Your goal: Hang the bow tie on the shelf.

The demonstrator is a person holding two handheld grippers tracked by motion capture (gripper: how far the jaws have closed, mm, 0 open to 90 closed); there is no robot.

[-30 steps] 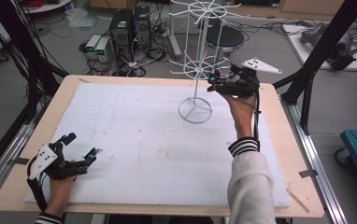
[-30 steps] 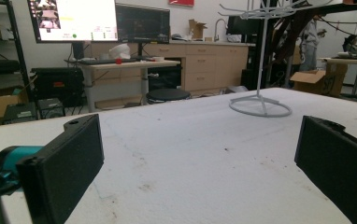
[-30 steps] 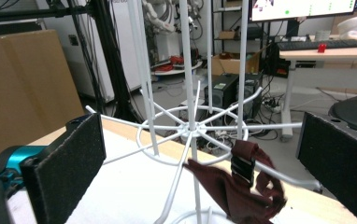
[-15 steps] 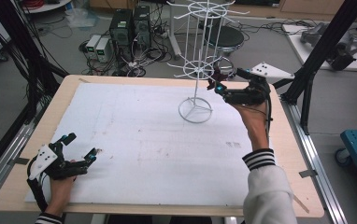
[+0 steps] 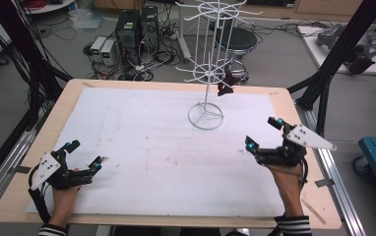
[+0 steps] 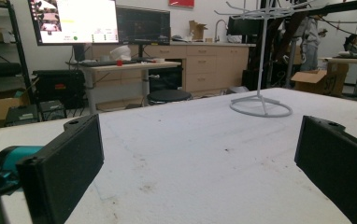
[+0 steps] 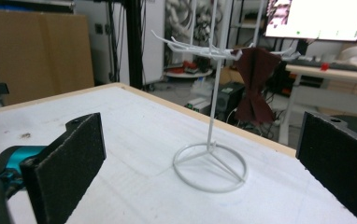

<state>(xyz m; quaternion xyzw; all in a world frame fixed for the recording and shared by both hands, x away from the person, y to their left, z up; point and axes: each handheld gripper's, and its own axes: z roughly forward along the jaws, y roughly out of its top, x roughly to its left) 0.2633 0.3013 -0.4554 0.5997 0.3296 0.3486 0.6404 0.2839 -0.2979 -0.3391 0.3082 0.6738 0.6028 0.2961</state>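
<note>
A: The right claw (image 5: 264, 135) is back low near the desk (image 5: 141, 147), jaws wide and empty; the dark red bow (image 5: 225, 83) now hangs on the wire stand (image 5: 206, 73), ahead of it

B: So hanging seems finished; the left claw (image 5: 83, 155) rests open

A wood-edged counter (image 5: 68, 105) with a white sheet over it stands on a grey floor (image 5: 14, 93). Beyond its far edge sit computer towers (image 5: 138, 27) among tangled cables and a round black stool (image 5: 239, 38). Black frame posts (image 5: 343, 44) rise past its right corners. Farther back, a lit monitor (image 6: 76, 21) stands on a desk before pale wooden cabinets (image 6: 204, 65).
</note>
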